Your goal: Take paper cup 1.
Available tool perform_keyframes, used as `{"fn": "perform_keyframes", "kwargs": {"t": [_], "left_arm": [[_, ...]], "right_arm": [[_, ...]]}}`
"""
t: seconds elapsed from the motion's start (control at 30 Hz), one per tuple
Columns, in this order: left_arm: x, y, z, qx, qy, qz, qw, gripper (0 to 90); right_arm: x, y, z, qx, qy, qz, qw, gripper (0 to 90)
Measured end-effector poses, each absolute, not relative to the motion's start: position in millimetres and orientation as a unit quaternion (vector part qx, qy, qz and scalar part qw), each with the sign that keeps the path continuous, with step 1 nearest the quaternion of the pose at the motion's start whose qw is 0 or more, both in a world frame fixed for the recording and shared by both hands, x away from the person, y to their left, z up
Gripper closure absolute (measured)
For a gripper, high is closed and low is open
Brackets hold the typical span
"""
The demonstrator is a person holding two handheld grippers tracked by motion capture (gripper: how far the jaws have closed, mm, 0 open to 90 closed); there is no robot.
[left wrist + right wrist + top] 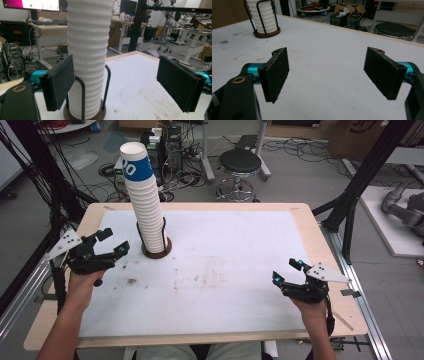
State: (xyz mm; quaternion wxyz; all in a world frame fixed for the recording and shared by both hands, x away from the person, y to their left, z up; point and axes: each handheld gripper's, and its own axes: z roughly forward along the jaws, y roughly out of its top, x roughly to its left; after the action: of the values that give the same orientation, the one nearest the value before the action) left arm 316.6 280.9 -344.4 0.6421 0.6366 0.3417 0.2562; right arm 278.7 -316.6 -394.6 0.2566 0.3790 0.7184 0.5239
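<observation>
Both grippers' fingers wide open, empty: left gripper near my cup stack, right gripper over surface.

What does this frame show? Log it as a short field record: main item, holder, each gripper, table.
main item: tall stack of paper cups, top cup with a blue band
holder: round brown base with black wire uprights
left gripper: open, beside the stack, not touching
right gripper: open, nothing between the jaws, far from the stack
table: white surface, scuffed
</observation>
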Motion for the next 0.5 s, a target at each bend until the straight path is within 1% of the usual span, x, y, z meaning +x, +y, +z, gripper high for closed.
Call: {"fn": "perform_keyframes", "kwargs": {"t": [0.13,0.33,0.5], "left_arm": [[325,280,-324,0.637,0.333,0.257,0.646,14.9],[340,276,-295,0.656,0.309,0.248,0.642,14.9],[352,272,-273,0.661,0.31,0.24,0.64,14.8]], "right_arm": [[279,-315,-395,0.378,0.721,0.523,0.254,20.9],[279,-316,-395,0.377,0.721,0.523,0.254,20.9],[279,-315,-395,0.377,0.722,0.522,0.253,20.9]]}}
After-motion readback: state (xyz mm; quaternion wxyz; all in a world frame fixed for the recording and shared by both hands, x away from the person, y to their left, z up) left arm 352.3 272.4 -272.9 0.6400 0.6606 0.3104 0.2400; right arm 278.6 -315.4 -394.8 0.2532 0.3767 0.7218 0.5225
